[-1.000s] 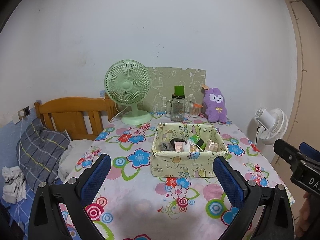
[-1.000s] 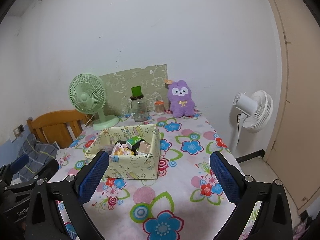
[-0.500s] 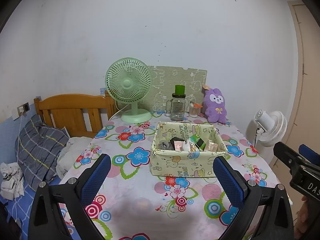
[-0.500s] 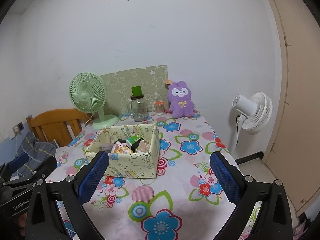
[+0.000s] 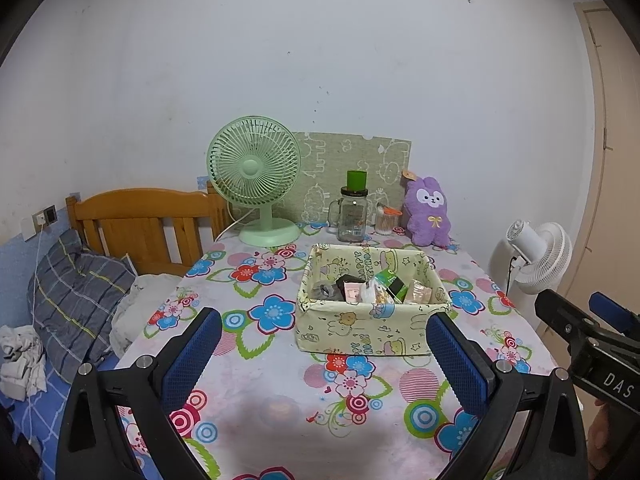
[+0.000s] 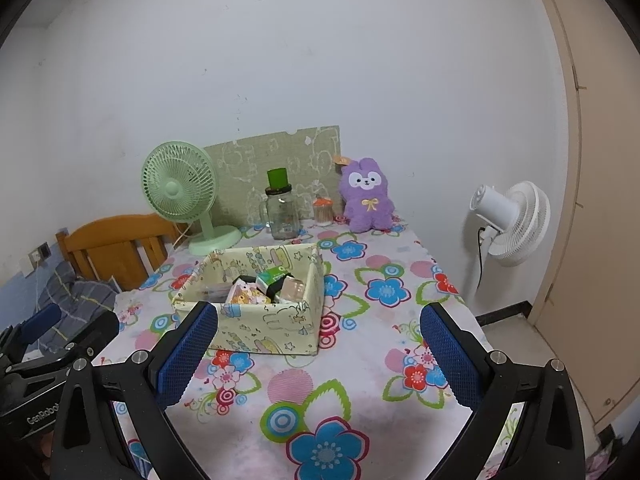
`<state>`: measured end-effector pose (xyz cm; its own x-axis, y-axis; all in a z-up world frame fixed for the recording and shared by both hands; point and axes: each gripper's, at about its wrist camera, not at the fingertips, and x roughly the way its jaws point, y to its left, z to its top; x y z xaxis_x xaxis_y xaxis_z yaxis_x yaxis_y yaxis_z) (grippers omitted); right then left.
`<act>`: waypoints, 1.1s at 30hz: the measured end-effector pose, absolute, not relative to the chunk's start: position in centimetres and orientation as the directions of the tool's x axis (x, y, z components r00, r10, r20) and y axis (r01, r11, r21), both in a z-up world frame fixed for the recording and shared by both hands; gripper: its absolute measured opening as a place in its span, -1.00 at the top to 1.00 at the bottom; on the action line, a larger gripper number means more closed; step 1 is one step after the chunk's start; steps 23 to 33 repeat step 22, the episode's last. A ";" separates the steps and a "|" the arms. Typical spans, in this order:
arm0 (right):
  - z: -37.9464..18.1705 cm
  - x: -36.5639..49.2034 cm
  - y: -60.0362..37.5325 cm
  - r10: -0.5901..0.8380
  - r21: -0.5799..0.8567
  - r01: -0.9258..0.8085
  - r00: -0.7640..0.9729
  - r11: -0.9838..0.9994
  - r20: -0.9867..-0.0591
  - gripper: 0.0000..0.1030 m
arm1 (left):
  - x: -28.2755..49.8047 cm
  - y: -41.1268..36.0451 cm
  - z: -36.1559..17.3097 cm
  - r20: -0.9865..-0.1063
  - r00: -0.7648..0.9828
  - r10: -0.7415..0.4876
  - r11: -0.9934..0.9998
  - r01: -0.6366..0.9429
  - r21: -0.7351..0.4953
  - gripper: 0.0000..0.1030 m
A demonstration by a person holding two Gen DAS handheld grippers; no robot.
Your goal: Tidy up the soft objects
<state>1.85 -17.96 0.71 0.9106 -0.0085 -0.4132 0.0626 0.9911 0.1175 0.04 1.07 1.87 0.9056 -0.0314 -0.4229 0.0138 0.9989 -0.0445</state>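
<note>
Both claws hang above the near edge of the table (image 5: 280, 412), and neither has hold of anything. The left claw (image 5: 320, 354) stands wide open, its blue pads far apart; the right claw (image 6: 318, 350) is spread just as wide. In the left wrist view the right claw's black body shows white letters "DAS" at the right edge; in the right wrist view the left claw's body reads "GenRobot", cut off at the picture's edge. The fabric box (image 5: 372, 300), printed with cartoon animals and part of the word "HAPPY", sits mid-table with small packets inside, their writing too small to read. The purple plush bunny (image 5: 428, 212) sits upright at the far right of the table, against the wall, just beside a small orange-lidded jar (image 5: 387, 222). Left of that stand a glass mug jar (image 5: 352, 210) and a green desk fan (image 5: 256, 176).
</note>
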 end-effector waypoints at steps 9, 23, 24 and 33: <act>0.6 2.0 -17.9 -0.007 0.119 0.063 0.909 0.991 -0.417 -0.99 | 0.2 1.2 1.8 -0.424 0.905 -0.027 0.999 0.009 -0.043 -0.99; 0.5 2.3 -18.0 0.001 0.128 0.059 0.907 0.990 -0.421 -0.99 | 0.2 1.2 1.7 -0.424 0.905 -0.028 0.999 0.011 -0.042 -0.99; 0.5 2.3 -18.0 0.001 0.128 0.059 0.907 0.990 -0.421 -0.99 | 0.2 1.2 1.7 -0.424 0.905 -0.028 0.999 0.011 -0.042 -0.99; 0.5 2.3 -18.0 0.001 0.128 0.059 0.907 0.990 -0.421 -0.99 | 0.2 1.2 1.7 -0.424 0.905 -0.028 0.999 0.011 -0.042 -0.99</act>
